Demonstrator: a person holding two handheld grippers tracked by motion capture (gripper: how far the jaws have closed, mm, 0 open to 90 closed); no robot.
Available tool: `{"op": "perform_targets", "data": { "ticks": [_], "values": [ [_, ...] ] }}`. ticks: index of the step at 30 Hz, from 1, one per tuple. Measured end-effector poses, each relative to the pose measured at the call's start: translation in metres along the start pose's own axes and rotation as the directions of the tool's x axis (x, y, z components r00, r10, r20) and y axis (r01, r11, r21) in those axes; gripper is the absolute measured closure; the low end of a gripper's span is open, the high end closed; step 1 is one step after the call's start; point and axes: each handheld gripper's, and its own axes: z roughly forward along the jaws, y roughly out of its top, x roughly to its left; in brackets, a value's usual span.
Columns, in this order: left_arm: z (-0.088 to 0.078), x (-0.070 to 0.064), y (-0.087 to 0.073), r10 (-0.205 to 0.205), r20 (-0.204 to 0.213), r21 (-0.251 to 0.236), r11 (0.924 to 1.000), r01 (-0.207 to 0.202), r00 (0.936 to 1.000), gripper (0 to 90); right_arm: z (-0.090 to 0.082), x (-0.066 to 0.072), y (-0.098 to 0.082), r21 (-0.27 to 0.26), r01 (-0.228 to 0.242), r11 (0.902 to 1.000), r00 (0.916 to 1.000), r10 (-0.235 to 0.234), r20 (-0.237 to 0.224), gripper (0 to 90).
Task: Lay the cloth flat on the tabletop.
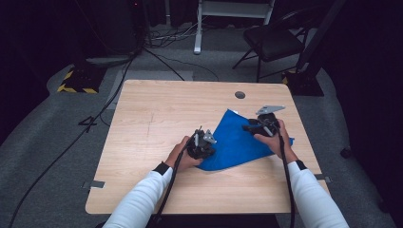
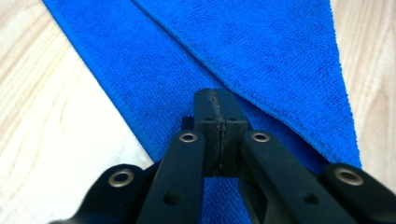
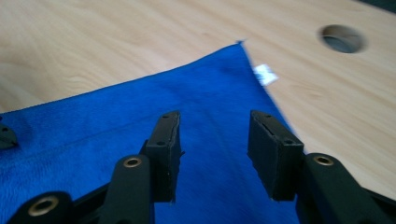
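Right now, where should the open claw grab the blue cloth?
Probably at the pointed far corner of the blue cloth, near its little white tag. The cloth lies flat, so the right claw should come down from above with one pad sliding under the edge along the bare table.

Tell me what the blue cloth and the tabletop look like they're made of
Blue cloth: likely microfibre or terry, matte; a fuzzy looped nap and stitched hem show in the left gripper view. Tabletop: pale wood-grain, smooth, possibly laminate rather than solid wood; streaked grain, round cable hole.
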Motion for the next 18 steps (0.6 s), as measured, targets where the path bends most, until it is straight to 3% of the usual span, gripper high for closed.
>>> {"op": "perform_targets", "data": {
  "ticks": [5, 10, 16, 18],
  "values": [
    [-0.006, -0.016, -0.008, 0.011, -0.005, 0.007, 0.9999, -0.011, 0.9999, 86.6, 0.028, 0.025, 0.007, 0.060, 0.054, 0.9967, 0.9977, -0.052, -0.044, 52.3],
    [-0.012, -0.030, -0.014, 0.011, 0.003, 0.017, 0.9998, -0.011, 0.9999, 83.9, 0.044, 0.043, 0.014, 0.062, 0.061, 0.9962, 0.9956, -0.057, -0.074, 49.9],
    [-0.017, -0.043, -0.022, 0.032, 0.012, 0.014, 0.9994, -0.032, 0.9994, 81.5, 0.059, 0.053, 0.014, 0.106, 0.079, 0.9912, 0.9936, -0.070, -0.088, 47.4],
    [-0.017, -0.044, -0.023, 0.036, 0.010, 0.008, 0.9993, -0.036, 0.9993, 81.5, 0.064, 0.055, 0.014, 0.123, 0.087, 0.9886, 0.9920, -0.075, -0.102, 52.5]
  ]
}}
